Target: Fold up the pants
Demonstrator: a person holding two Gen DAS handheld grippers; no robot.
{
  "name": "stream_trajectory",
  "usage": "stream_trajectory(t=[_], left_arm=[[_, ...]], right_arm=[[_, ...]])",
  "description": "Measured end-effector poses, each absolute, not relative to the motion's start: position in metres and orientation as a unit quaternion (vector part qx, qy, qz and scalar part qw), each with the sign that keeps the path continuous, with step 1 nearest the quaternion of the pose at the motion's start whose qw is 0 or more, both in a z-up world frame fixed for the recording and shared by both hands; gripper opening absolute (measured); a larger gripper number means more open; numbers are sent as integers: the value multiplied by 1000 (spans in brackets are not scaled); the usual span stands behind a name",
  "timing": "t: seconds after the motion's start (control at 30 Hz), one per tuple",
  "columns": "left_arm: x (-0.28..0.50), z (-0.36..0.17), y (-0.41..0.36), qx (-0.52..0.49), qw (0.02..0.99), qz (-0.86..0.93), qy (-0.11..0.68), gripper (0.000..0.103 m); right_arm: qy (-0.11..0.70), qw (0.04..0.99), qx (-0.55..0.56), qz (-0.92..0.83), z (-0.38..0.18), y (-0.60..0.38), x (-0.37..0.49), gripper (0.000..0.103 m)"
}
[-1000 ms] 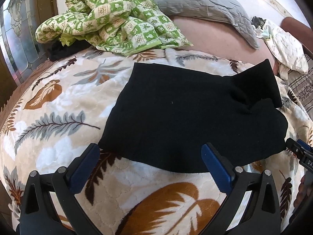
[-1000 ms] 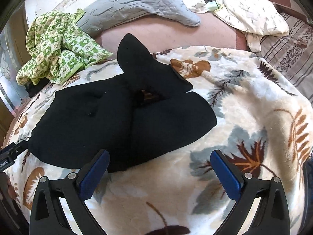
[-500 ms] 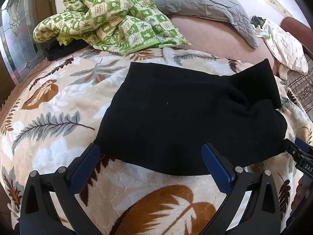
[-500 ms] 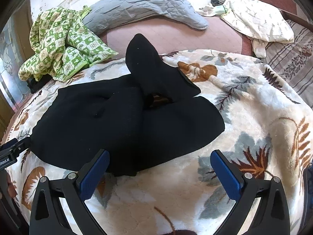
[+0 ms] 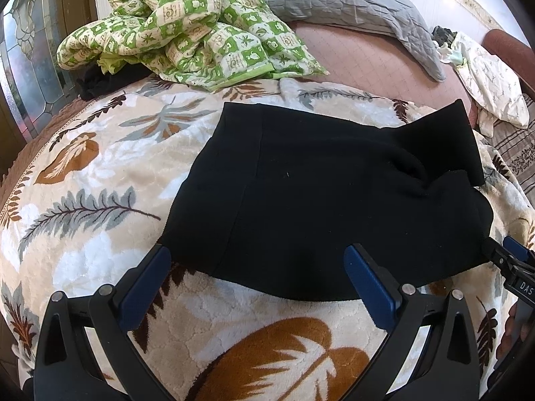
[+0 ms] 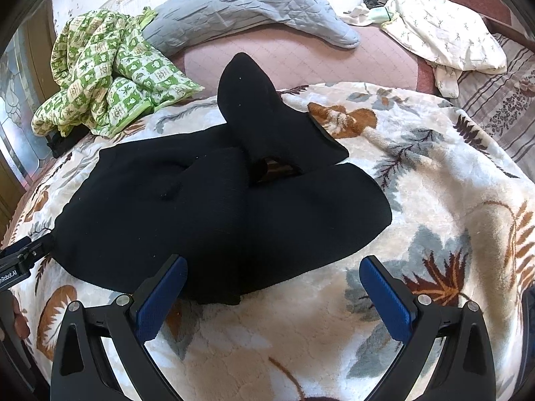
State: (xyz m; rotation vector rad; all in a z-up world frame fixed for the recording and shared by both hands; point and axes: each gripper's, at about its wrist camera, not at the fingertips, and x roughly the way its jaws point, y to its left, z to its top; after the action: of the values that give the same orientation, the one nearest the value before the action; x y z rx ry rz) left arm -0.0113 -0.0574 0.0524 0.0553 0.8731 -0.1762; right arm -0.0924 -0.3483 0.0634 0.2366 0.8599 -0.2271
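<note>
Black pants (image 5: 321, 197) lie loosely folded on a leaf-patterned blanket (image 5: 100, 207); they also show in the right wrist view (image 6: 207, 214), with one leg end bent up toward the back (image 6: 247, 100). My left gripper (image 5: 257, 277) is open and empty, its jaws spanning the near edge of the pants. My right gripper (image 6: 272, 287) is open and empty at the near edge of the pants. The right gripper's tip shows at the right edge of the left wrist view (image 5: 511, 260). The left gripper's tip shows at the left edge of the right wrist view (image 6: 23, 254).
A green checked quilt (image 5: 187, 23) is bunched at the back left. A grey quilted pillow (image 5: 351, 3) lies behind it. A white printed cloth (image 6: 444, 33) lies at the back right. The leaf blanket (image 6: 434, 180) covers the bed.
Both grippers have moved in a little closer to the near edge of the pants. The pants have not moved. Both stay open.
</note>
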Motion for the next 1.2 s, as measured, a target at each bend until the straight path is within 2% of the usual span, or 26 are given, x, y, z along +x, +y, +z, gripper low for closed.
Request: stream_trajectory(t=[0.53, 0.8, 1.03, 1.07, 1.1, 1.13, 1.17, 1.2], left_arm=[[-6, 41, -52, 8, 894, -88, 439, 103], [4, 14, -29, -110, 859, -97, 490, 103], [21, 14, -46, -134, 860, -106, 482, 103], [23, 14, -47, -136, 860, -110, 480, 101], [26, 13, -47, -137, 862, -110, 476, 93], [27, 14, -47, -133, 866, -103, 470, 64], [29, 13, -47, -123, 870, -94, 468, 30], [31, 12, -46, -124, 866, -97, 474, 21]], right_arm=[[420, 891, 127, -113, 56, -361, -92, 102], [415, 879, 170, -162, 45, -403, -108, 102], [413, 855, 263, -169, 22, -442, -95, 102], [406, 859, 263, -169, 21, -443, -92, 101], [398, 863, 263, -166, 21, -443, -88, 91], [393, 867, 265, -156, 20, -443, -82, 83], [393, 867, 265, -155, 19, -443, -77, 58], [392, 868, 261, -160, 20, -443, -74, 21]])
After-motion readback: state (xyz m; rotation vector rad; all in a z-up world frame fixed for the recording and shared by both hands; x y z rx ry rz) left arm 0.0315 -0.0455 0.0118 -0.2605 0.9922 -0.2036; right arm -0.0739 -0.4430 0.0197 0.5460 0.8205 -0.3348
